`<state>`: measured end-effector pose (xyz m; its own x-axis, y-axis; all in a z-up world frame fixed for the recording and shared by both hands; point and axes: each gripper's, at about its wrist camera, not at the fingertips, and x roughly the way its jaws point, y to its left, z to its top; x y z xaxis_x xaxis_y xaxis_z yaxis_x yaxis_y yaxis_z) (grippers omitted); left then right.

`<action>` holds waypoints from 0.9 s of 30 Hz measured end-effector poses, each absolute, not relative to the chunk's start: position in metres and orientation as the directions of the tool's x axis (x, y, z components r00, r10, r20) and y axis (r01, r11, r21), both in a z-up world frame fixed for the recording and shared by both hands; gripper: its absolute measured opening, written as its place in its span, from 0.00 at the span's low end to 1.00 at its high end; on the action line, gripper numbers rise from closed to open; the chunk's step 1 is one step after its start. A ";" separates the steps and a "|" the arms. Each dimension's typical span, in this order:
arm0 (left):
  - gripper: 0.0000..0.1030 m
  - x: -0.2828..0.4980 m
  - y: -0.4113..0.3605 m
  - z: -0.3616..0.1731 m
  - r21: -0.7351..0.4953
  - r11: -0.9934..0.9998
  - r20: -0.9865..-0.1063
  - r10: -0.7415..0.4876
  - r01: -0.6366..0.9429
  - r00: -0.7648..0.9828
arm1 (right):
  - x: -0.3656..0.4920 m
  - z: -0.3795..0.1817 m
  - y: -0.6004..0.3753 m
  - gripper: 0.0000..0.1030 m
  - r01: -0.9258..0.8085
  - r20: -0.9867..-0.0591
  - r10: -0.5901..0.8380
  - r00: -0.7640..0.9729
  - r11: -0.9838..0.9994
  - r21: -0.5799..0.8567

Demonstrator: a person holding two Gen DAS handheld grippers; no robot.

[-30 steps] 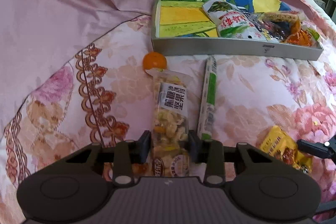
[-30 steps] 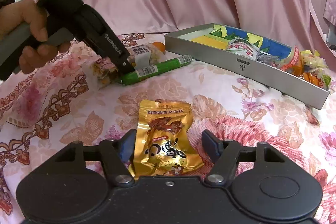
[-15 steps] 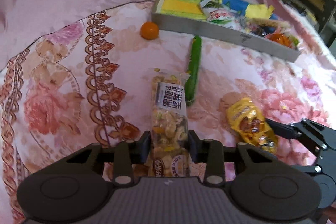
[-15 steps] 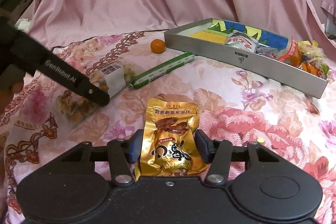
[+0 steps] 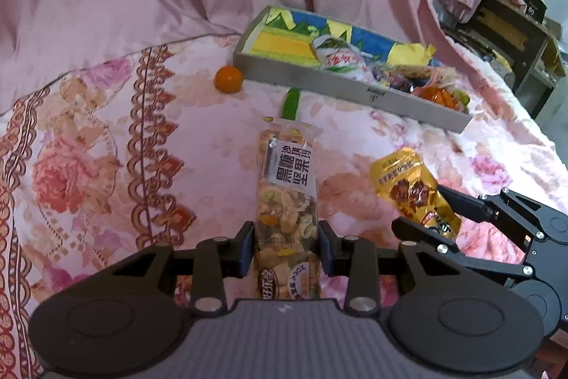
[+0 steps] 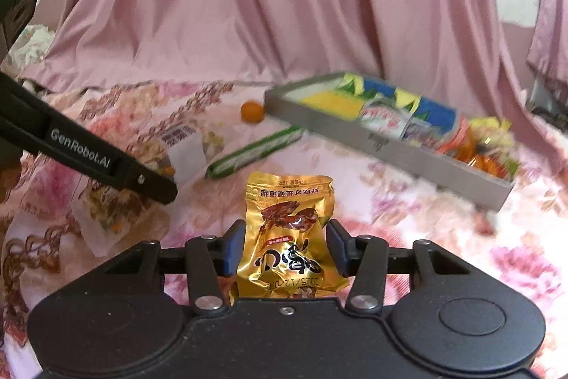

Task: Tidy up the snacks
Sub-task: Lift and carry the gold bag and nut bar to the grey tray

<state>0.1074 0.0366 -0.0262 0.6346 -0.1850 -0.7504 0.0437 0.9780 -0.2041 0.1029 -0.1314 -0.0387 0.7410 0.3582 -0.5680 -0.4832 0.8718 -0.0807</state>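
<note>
Between padded fingers (image 6: 235, 249), crinkled gold foil pouch (image 6: 289, 237) sits pinched

We look forward along each hand-held gripper, low and close over the floral bedspread (image 5: 88, 137), facing the pink curtain (image 6: 284, 6). Both views share the gray tray (image 5: 355, 87) (image 6: 390, 144), the orange ball (image 5: 229, 79) (image 6: 252, 111) and both snack packets.
</note>
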 end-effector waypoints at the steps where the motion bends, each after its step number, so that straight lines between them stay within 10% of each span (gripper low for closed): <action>1: 0.39 0.109 0.035 -0.024 -0.203 0.978 -0.744 -0.186 0.048 0.642 | 0.104 -0.035 -0.134 0.49 -0.478 -0.555 0.359 0.751 0.875 -0.081; 27: 0.39 0.335 -0.034 0.027 -0.138 0.990 -0.643 -0.073 -0.022 0.762 | 0.276 -0.005 -0.200 0.49 -0.306 -0.228 0.290 0.929 0.951 -0.039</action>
<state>0.3353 -0.0338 0.0271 0.7623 -0.0726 -0.6431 -0.0218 0.9902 -0.1377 0.2757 -0.1997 -0.0047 0.9294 0.2900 -0.2284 -0.3064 0.9511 -0.0389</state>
